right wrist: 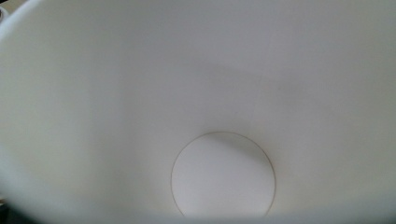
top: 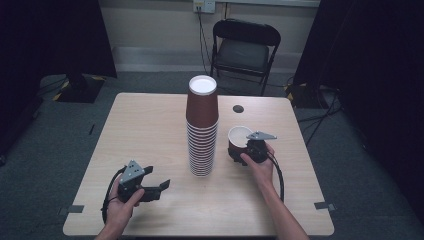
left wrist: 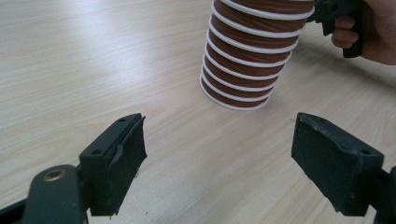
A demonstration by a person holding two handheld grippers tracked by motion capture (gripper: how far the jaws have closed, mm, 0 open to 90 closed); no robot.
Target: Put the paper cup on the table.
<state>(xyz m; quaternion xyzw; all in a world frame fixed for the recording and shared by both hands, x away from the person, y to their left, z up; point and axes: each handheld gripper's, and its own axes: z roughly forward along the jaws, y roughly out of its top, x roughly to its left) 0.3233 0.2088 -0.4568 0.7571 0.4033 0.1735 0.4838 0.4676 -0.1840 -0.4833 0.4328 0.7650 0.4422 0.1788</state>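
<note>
High view — cup (top: 238, 137) at right hand-held gripper (top: 250, 148)

Beyond the far edge of your wooden table (top: 150, 130) stands a black folding chair (top: 244, 50) against a pale wall (top: 150, 25), under a wall socket (top: 204, 5). Grey carpet (top: 60, 140) surrounds you, with dark curtains (top: 370, 50) on both sides.

I am wearing no sleeves. My left gripper (top: 159, 187) is showing black jaws, a brass screw, a grey three-cornered plate and a black cable; my right gripper (top: 245, 150) is matching.
</note>
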